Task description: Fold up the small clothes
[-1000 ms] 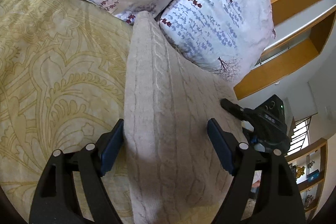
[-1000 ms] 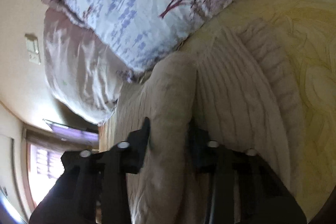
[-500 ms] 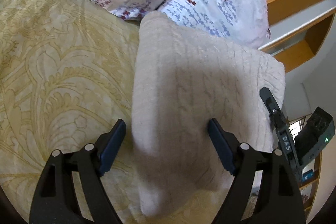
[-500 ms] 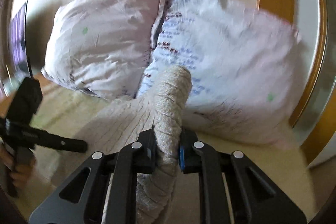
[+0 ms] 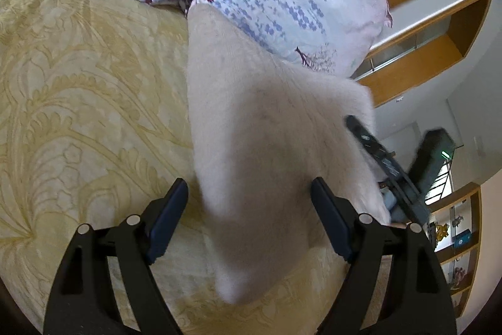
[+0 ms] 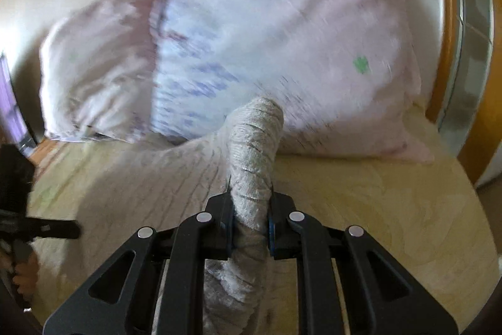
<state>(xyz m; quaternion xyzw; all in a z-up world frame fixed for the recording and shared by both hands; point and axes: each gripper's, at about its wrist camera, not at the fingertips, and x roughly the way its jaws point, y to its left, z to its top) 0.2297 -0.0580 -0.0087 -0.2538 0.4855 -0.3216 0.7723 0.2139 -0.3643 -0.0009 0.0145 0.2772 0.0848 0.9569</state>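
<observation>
A cream cable-knit garment (image 5: 266,146) is lifted off the yellow patterned bedspread (image 5: 78,115). Its lower end hangs down blurred between the fingers of my left gripper (image 5: 249,214), which is open and not gripping it. My right gripper (image 6: 250,211) is shut on a bunched edge of the same garment (image 6: 254,146) and holds it up. The right gripper also shows in the left wrist view (image 5: 386,165) at the garment's right edge. The left gripper shows in the right wrist view (image 6: 28,228) at the far left.
Two floral pillows (image 6: 266,36) lie at the head of the bed, just behind the garment. Wooden shelving (image 5: 433,30) and a wall stand to the right. The bedspread (image 6: 392,209) stretches on both sides of the garment.
The right gripper has swung up and round, lifting the garment off the bed. The cloth now hangs and swings between the open left fingers. The left gripper has stayed nearly still.
</observation>
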